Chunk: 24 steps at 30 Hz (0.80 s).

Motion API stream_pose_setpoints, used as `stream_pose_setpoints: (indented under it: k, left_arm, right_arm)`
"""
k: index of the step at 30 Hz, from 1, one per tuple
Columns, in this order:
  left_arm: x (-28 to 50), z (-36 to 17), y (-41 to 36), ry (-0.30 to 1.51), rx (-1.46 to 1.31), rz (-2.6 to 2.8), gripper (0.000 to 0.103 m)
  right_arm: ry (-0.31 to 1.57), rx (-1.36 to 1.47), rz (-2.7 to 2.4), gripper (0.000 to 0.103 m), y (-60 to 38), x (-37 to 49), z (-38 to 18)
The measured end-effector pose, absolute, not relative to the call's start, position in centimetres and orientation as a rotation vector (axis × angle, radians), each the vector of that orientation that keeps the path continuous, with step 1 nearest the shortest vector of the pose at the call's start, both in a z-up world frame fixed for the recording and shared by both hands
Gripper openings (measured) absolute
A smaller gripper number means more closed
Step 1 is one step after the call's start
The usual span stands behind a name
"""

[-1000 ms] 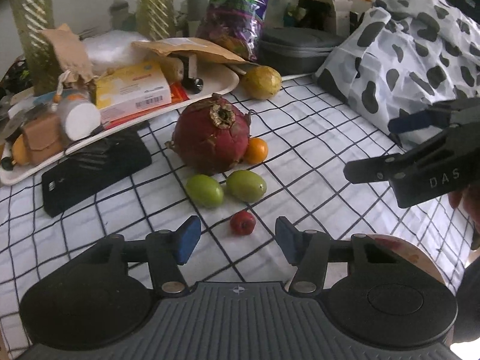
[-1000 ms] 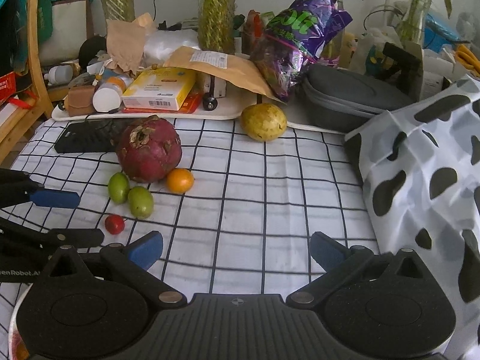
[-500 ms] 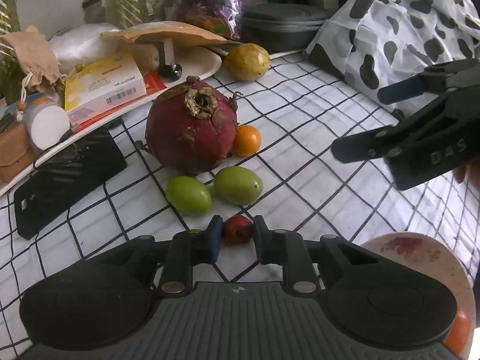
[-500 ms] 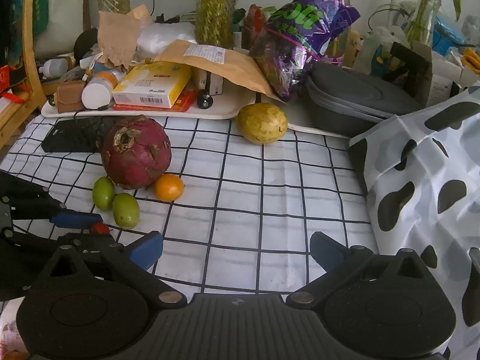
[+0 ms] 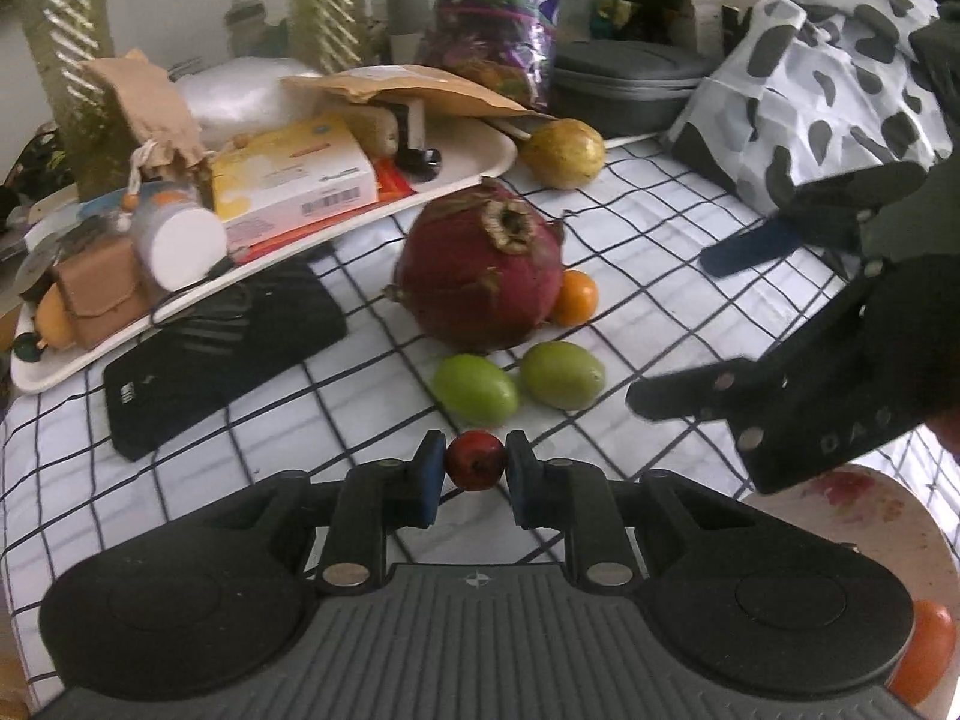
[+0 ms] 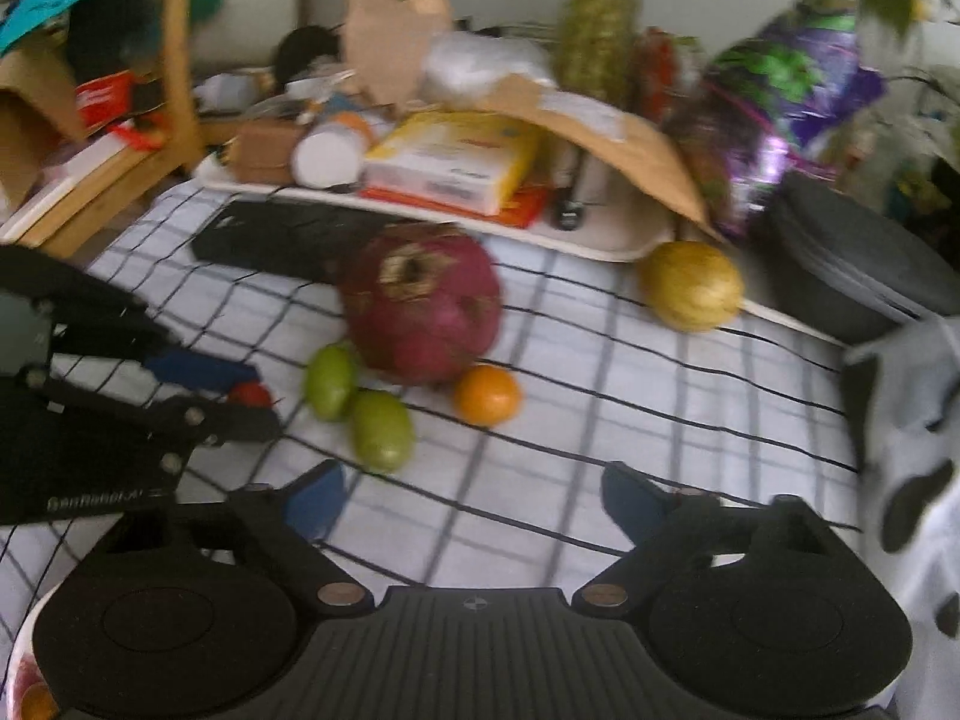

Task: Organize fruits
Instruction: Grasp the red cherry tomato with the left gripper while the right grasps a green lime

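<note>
Left gripper [image 5: 476,468] closed on the small red fruit [image 5: 475,459]; both blue pads [image 5: 429,475] press its sides, fruit at the fingertips, just above the checked tablecloth [image 5: 636,276]; whether it is touching the cloth cannot be told. Right gripper [image 6: 471,495] with jaws spread wide, nothing between them, hovering over bare cloth near the front edge of the table; view from it is motion-blurred. Plate [image 5: 882,516] at the front right corner, pale with red markings, an orange fruit [image 5: 927,651] at its near rim, partly hidden by the left gripper body.

Just beyond the red fruit: two green oval fruits [image 5: 476,388] [image 5: 561,374] side by side, nearly touching; behind them the dragon fruit [image 5: 480,276], dried crown facing up, with a small orange [image 5: 575,298] touching its right flank. Black flat device [image 5: 222,348] on the cloth left of the dragon fruit, partly under the white tray [image 5: 480,165].

Further back: yellow round fruit [image 5: 562,153] near the tray's right end, on the cloth; tray carries a yellow box [image 5: 294,171], a white-capped bottle [image 5: 177,237], a brown pouch [image 5: 102,294] and a brown envelope [image 5: 408,90]. Cow-print cloth [image 5: 840,78] piled along the right edge; grey zip case [image 5: 624,78] and purple foil bag [image 5: 498,6] at the far edge.
</note>
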<state>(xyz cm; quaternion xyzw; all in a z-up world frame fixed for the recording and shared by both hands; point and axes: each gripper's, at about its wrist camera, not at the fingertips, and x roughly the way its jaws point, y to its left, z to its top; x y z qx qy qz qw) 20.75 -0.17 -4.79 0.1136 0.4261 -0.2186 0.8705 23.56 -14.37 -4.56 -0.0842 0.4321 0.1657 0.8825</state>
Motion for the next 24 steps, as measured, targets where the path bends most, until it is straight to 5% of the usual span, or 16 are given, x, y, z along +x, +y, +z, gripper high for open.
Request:
stream_pose_setpoints:
  k: [8, 18, 21, 24]
  left_arm:
    - [20.8, -4.4, 1.3, 0.887, 0.209, -0.437, 0.021]
    - [20.7, -4.7, 2.2, 0.902, 0.207, -0.432, 0.021]
    - [20.7, -4.8, 2.5, 0.907, 0.203, -0.427, 0.021]
    - [20.6, -4.6, 2.5, 0.905, 0.2, -0.427, 0.021]
  right_arm:
    - [0.924, -0.173, 0.424, 0.06, -13.0, 25.0, -5.8]
    - [0.936, -0.215, 0.477, 0.045, -10.8, 26.2, -6.8]
    - [0.937, -0.215, 0.471, 0.03, -10.9, 26.3, -6.6]
    - [0.945, -0.194, 0.465, 0.03, -11.1, 26.4, -6.5]
